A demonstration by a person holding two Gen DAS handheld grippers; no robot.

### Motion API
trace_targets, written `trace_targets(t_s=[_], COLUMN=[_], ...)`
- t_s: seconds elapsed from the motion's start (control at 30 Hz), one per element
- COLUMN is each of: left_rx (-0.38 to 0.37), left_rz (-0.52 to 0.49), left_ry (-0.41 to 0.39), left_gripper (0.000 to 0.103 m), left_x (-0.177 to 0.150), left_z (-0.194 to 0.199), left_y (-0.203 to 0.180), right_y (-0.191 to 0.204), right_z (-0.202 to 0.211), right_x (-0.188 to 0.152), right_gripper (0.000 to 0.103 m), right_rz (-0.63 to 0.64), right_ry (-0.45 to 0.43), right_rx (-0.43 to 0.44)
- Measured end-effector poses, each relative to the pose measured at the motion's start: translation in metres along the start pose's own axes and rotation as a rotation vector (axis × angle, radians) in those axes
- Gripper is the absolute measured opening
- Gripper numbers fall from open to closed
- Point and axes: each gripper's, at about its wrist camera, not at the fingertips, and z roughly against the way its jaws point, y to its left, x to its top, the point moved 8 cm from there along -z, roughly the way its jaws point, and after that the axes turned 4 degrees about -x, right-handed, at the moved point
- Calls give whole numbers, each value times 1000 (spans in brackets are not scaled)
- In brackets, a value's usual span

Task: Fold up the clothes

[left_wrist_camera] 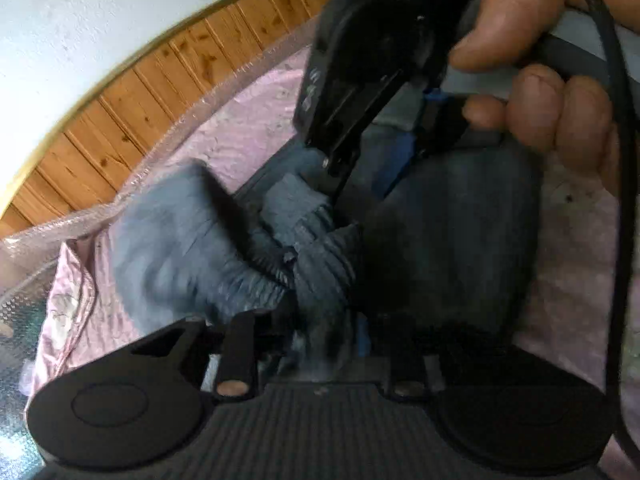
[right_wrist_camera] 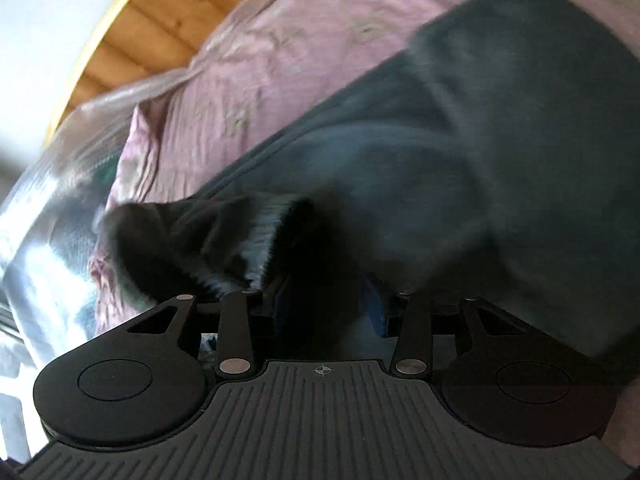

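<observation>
Two grippers crowd one dark grey garment (left_wrist_camera: pixel 460 232) lying on the pink quilt (left_wrist_camera: pixel 248 128). The right gripper (left_wrist_camera: pixel 372 176), at twelve o'clock, stands parted over the cloth. Whether the left gripper (left_wrist_camera: pixel 324 336), at six, pinches the bunched fabric, I cannot tell.

Pink floral bedspread (right_wrist_camera: pixel 256 80), clear plastic sheet (left_wrist_camera: pixel 24 248) at its edge, wooden panelling (left_wrist_camera: pixel 132 116), white wall (left_wrist_camera: pixel 80 12)

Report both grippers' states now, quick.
Left gripper: dark blue-grey ribbed garment bunched between its jaws; whether it grips cannot be told.
Right gripper: open, jaws apart at the same garment.
</observation>
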Motion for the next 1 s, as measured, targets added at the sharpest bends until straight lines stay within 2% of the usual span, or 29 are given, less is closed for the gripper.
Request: trace_targets(t_s=[0.03, 0.07, 0.23, 0.33, 0.4, 0.47, 0.53, 0.67, 0.87, 1.0], left_rx=[-12, -26, -29, -26, -10, 50, 92, 102, 117, 87], left_rz=[55, 120, 422, 575, 605, 612, 646, 751, 967, 1136], left_ry=[0, 1, 13, 40, 60, 100, 136, 137, 152, 113], left_gripper=[41, 42, 48, 50, 51, 52, 52, 52, 53, 53], left_x=[1, 3, 7, 8, 15, 20, 23, 22, -10, -49], left_z=[9, 18, 58, 59, 52, 42, 36, 40, 57, 68], left_y=[4, 8, 30, 33, 28, 23, 16, 12, 24, 56], right_y=[-2, -4, -10, -7, -8, -14, -22, -36, -43, -6], right_z=[7, 14, 43, 60, 68, 76, 79, 83, 81, 83], right_x=[0, -1, -11, -24, -31, -33, -30, -16, 7, 18], right_gripper=[56, 59, 61, 68, 68, 69, 69, 69, 69, 69], right_rz=[1, 3, 69, 163, 231, 273, 267, 303, 285, 327], right_ry=[-13, -26, -50, -11, 13, 19, 42, 62, 64, 27], right_rx=[7, 15, 7, 27, 41, 60, 73, 95, 124, 181])
